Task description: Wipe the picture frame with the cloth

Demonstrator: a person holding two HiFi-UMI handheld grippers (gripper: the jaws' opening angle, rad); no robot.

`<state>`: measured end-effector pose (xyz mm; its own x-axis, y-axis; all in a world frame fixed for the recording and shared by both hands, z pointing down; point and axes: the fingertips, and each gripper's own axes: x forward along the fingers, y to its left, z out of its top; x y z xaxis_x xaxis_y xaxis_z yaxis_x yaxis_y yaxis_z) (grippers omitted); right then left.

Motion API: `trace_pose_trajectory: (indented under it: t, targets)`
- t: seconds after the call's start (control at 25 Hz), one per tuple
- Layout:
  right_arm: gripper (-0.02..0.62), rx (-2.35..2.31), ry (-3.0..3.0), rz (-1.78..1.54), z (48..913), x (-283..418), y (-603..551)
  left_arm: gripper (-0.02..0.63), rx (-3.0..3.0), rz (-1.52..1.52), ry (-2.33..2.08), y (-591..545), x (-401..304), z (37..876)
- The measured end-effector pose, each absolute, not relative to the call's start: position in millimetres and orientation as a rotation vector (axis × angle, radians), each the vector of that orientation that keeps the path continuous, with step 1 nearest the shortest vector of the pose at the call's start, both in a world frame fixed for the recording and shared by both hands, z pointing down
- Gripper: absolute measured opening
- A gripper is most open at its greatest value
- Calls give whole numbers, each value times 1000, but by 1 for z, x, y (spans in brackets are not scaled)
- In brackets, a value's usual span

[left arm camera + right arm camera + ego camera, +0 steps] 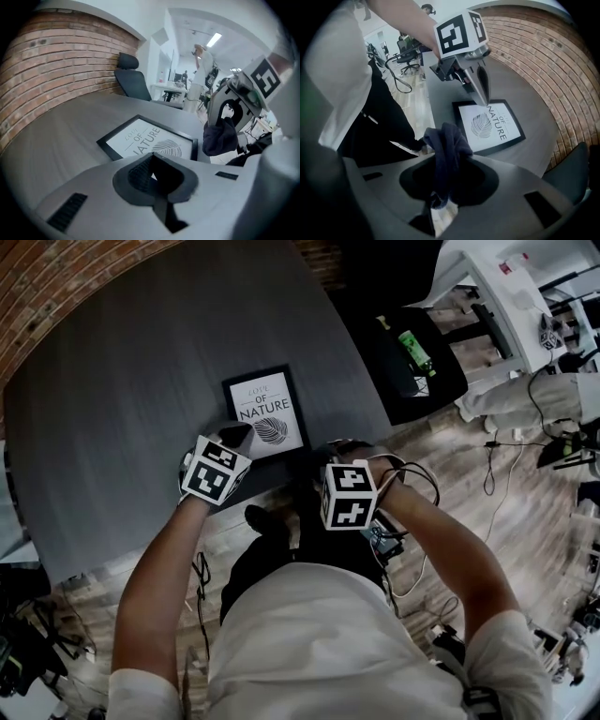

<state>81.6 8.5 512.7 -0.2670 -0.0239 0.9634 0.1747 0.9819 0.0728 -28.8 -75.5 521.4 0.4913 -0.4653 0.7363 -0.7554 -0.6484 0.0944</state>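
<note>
A brick wall [61, 70] runs along the far side of the dark grey tabletop [122, 399], and a black office chair [131, 77] stands at the tabletop's end. The picture frame [267, 413] lies flat on the tabletop close to the edge nearest me. It has a black border around a white print with a leaf and the words "OF NATURE".

My left gripper [234, 437] points down at the frame's near left corner. Its jaws are drawn together to a narrow tip with nothing between them, and I cannot tell whether that tip touches the frame. My right gripper [445, 187] is at the tabletop's near edge, just beside the frame's near right corner. Its jaws are clamped on the dark blue cloth [447, 154], which bunches up out of them in loose folds, apart from the frame.
</note>
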Motion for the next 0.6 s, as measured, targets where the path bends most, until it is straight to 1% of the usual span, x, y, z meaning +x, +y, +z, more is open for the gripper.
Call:
trace_pose_trajectory:
  t: [0.28, 0.48, 0.6]
  targets:
    - [106, -59, -1864, -136, 518, 30, 23, 7, 2410, 1156, -802, -66, -26, 532]
    - [106, -87, -1867, -111, 523, -7, 43, 7, 2398, 1037, -826, -61, -23, 539]
    - [106, -86, -1847, -130, 532, -18, 46, 6, 2425, 1026, -804, -58, -15, 539]
